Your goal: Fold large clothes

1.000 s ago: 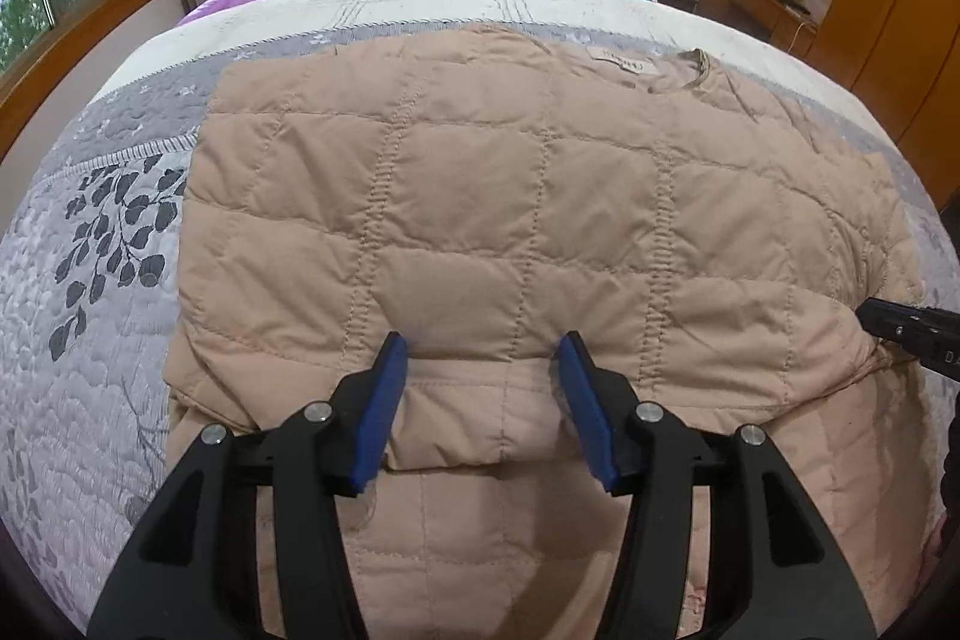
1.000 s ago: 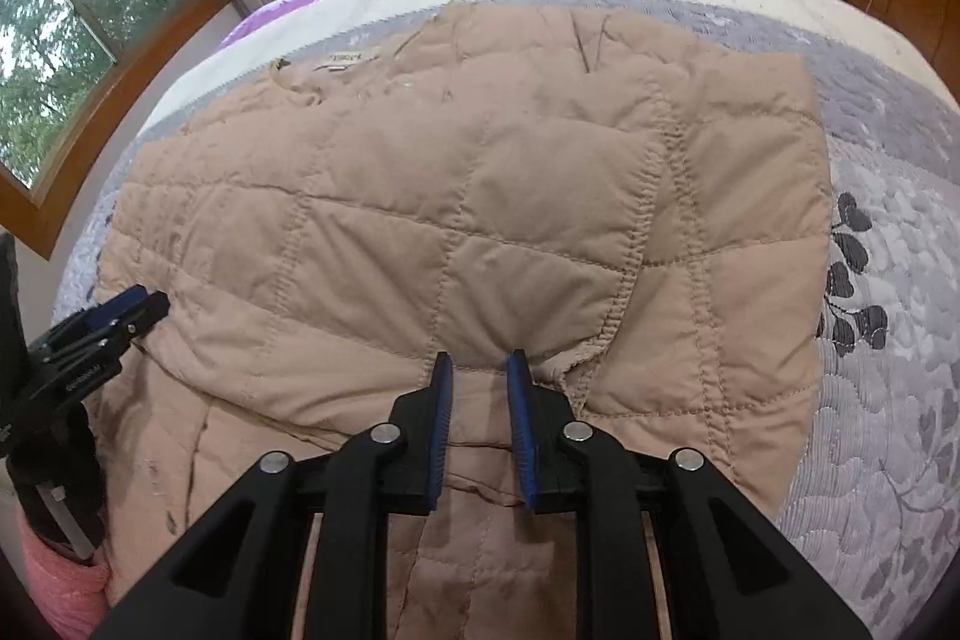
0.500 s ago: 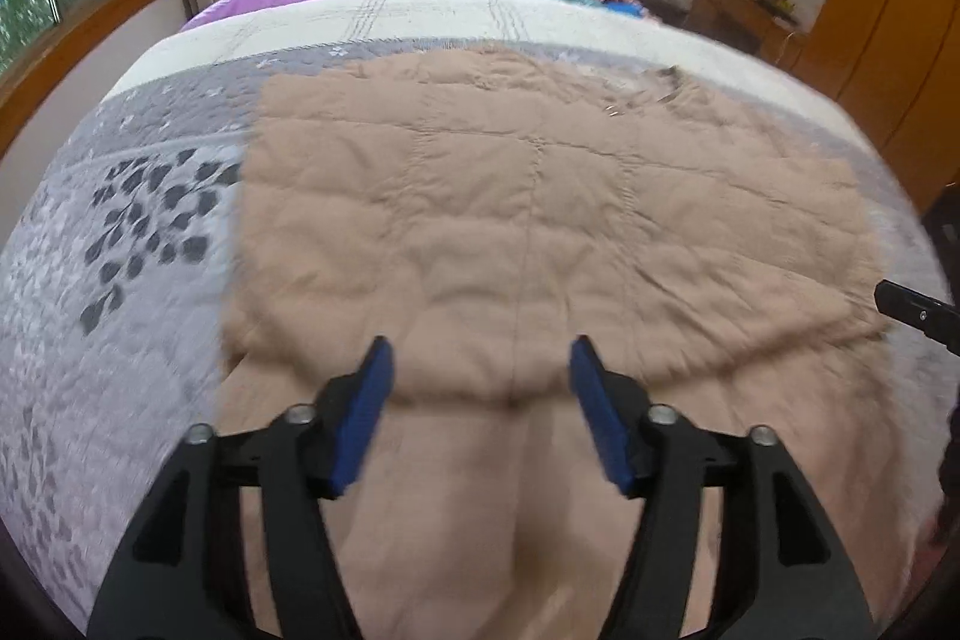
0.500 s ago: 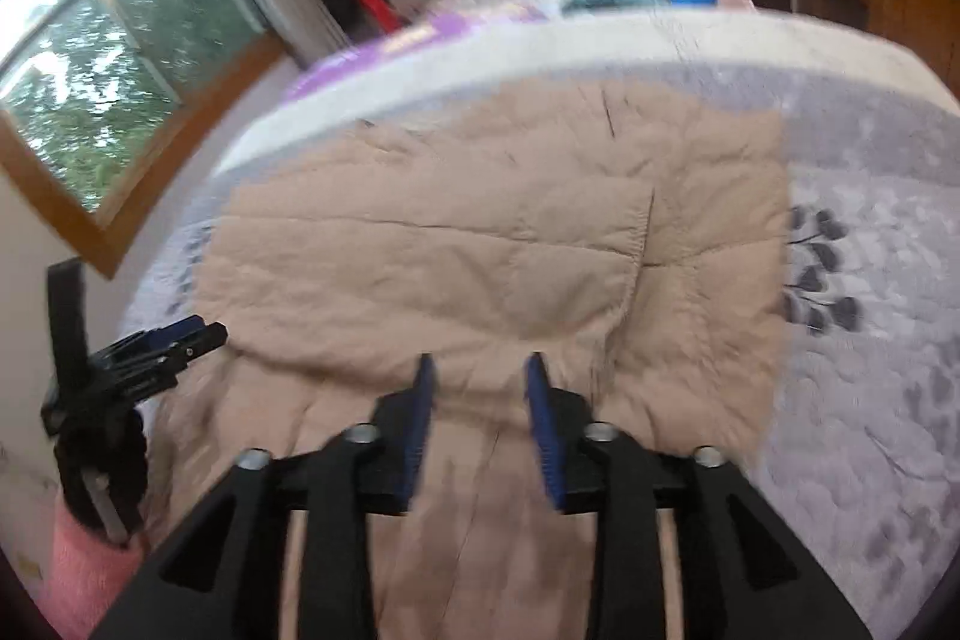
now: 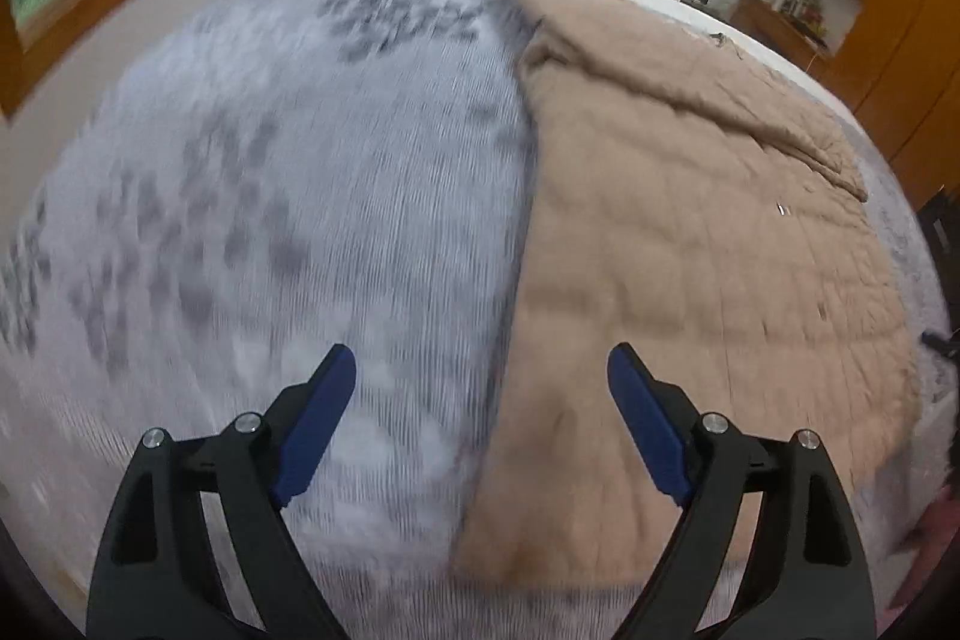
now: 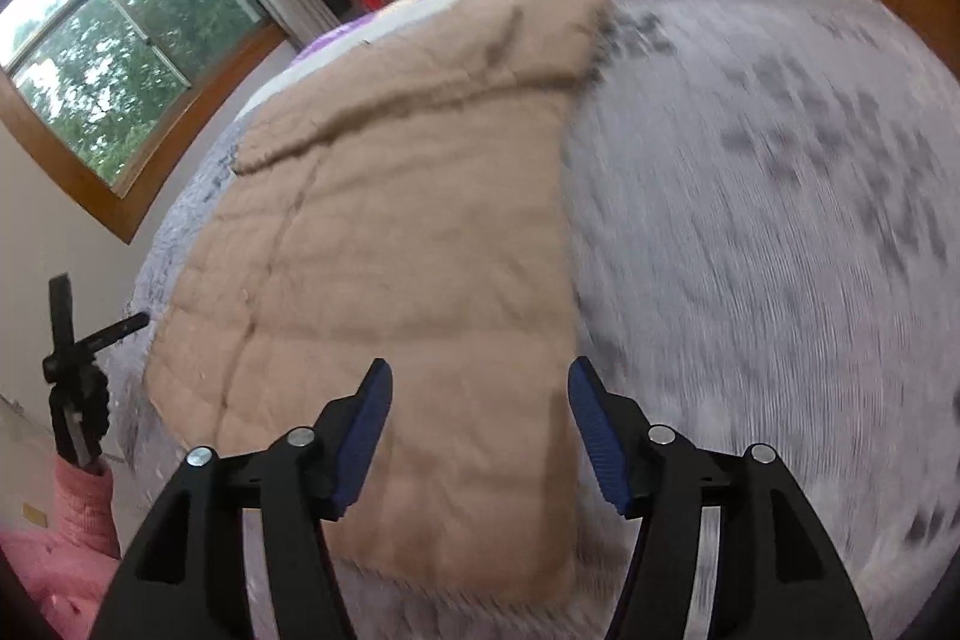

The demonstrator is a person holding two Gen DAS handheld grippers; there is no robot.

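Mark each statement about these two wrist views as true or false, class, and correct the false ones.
1. The tan quilted jacket lies on a grey patterned bedspread. True.
2. The left gripper is clamped on the jacket. False: its jaws stand wide apart after just opening, with nothing pressed between the pads.
3. The right gripper is open. True: its jaws have just been opening and the jacket lies beyond them, ungripped.
4. The jacket hangs on a hanger by the window. False: it lies flat on the bed.
5. A pink sleeve shows at the lower left of the right wrist view. True.
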